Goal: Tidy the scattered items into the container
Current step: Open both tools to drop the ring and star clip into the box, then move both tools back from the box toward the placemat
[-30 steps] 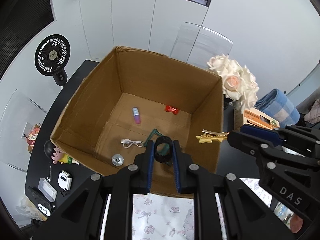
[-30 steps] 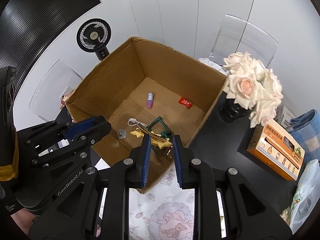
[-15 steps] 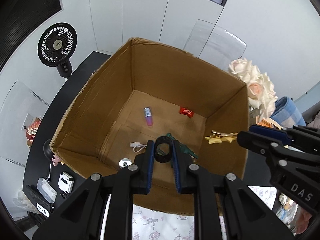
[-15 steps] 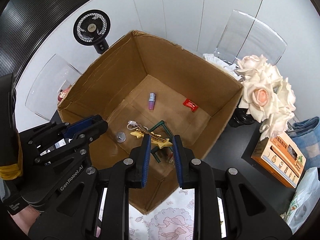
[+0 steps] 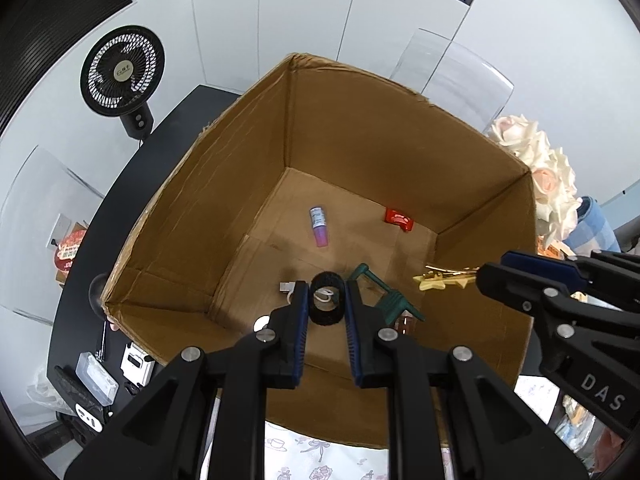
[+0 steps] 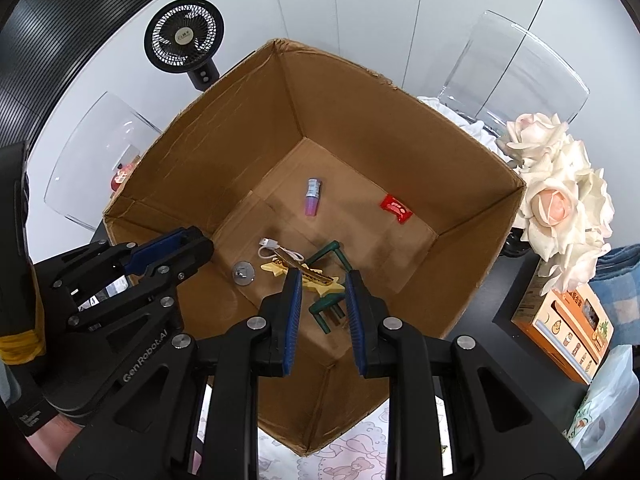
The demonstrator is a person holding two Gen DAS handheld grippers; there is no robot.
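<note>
1. Right now my left gripper is clamped on a black ring, and my right gripper is clamped on a yellow star hair clip; both hang over the open cardboard box.
2. I judge this the drop-in step: each claw needs to let go so its item falls inside.
3. Below, on the box floor, lie a green clip, white cable and silver disc.
4. Farther back lie a purple tube and red packet.
</note>
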